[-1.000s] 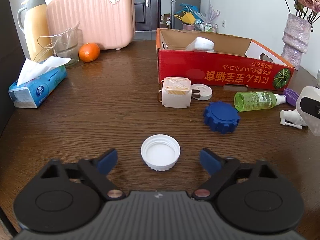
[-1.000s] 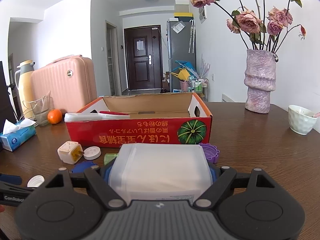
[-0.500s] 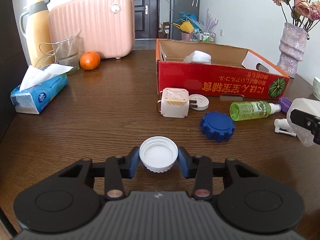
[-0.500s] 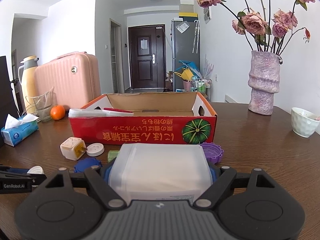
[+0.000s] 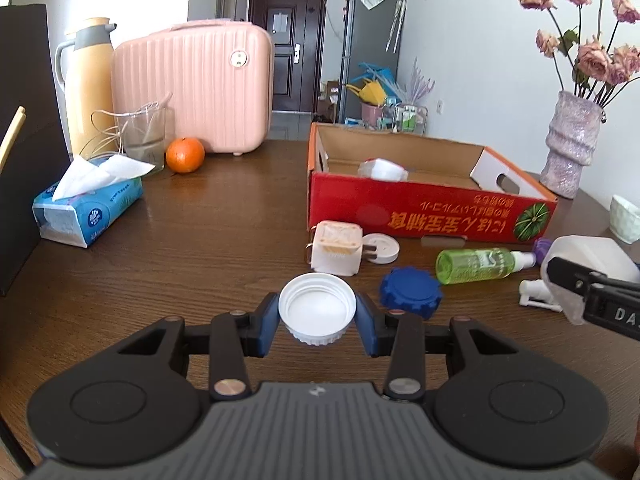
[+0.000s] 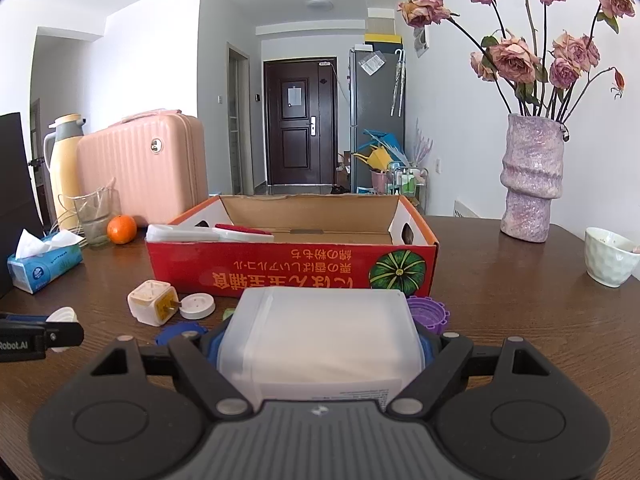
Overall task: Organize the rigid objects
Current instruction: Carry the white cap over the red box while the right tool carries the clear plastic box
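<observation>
Both tongs are loaded: the left gripper [image 5: 317, 317] pinches a white cap [image 5: 317, 309] just above the dark wooden table [image 5: 192, 248], and the right gripper [image 6: 320, 344] clamps a translucent plastic box [image 6: 320, 340]. Beyond them sits the red cardboard box [image 6: 292, 270], open-topped. A pink suitcase [image 5: 192, 88], orange [image 5: 185, 155] and tissue pack [image 5: 86, 212] stand to the left, a vase [image 6: 530, 180] of roses to the right.
</observation>
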The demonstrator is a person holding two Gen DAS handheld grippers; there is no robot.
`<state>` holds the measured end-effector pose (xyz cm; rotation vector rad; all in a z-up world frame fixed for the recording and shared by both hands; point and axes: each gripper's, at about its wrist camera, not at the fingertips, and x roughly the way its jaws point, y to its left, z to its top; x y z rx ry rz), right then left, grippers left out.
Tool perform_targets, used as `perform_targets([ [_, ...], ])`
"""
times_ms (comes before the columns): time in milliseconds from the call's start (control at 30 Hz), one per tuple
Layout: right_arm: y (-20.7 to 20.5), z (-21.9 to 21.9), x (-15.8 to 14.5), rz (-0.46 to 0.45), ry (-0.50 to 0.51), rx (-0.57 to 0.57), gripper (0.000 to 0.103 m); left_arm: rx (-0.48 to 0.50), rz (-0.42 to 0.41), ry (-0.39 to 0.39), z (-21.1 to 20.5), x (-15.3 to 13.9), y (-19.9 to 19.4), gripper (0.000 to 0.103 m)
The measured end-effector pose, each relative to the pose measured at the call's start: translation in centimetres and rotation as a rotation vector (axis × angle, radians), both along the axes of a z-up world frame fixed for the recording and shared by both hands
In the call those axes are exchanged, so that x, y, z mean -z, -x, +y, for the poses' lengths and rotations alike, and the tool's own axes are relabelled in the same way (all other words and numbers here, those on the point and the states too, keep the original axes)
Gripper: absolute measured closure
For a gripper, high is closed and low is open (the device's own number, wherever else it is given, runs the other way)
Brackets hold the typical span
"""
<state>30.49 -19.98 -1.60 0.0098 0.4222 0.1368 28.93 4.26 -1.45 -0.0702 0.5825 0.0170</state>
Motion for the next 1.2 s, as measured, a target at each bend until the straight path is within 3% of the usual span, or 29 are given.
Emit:
perform_targets([
  [500, 0.0, -0.2, -1.5, -0.034, 0.0, -0.012, 0.021, 0.018, -0.078, 0.012, -1.8, -3.0, 0.3, 0.062],
  [1200, -3.4, -0.4, -4.4, -0.105, 0.001, 0.007, 0.021, 0.03, -0.192, 0.038, -5.4, -7.7, -3.5, 0.062],
])
